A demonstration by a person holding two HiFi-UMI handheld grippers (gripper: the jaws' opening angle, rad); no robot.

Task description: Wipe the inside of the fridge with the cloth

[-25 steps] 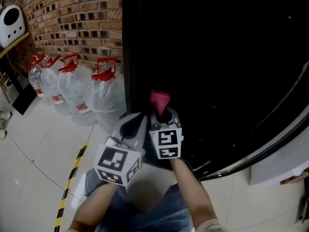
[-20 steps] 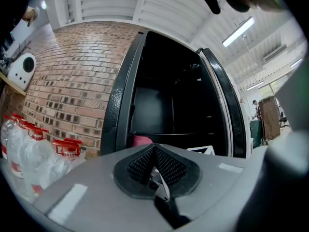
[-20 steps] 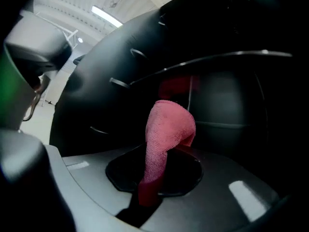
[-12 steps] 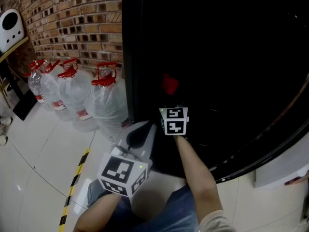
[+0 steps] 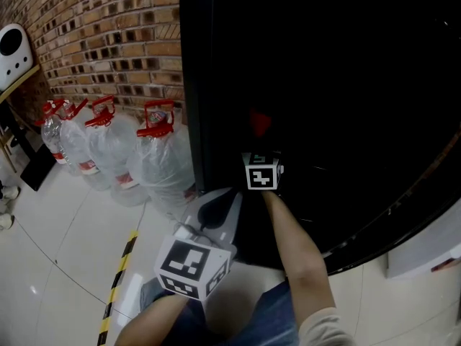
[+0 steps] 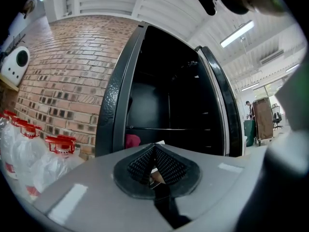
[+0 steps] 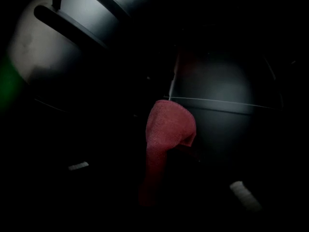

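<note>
Head view: the right gripper (image 5: 259,150) reaches into the dark fridge (image 5: 324,85), the red cloth (image 5: 259,122) at its twelve o'clock, seemingly ready to wipe. The left gripper (image 5: 218,206) hangs outside at seven o'clock, apparently idle.

Left gripper view: jaws closed together, empty.

Right gripper view: jaws clamp the cloth at centre.

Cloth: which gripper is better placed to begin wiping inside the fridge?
Right. The right gripper holds the red cloth inside the dark fridge; the left gripper is shut, empty, outside it.
</note>
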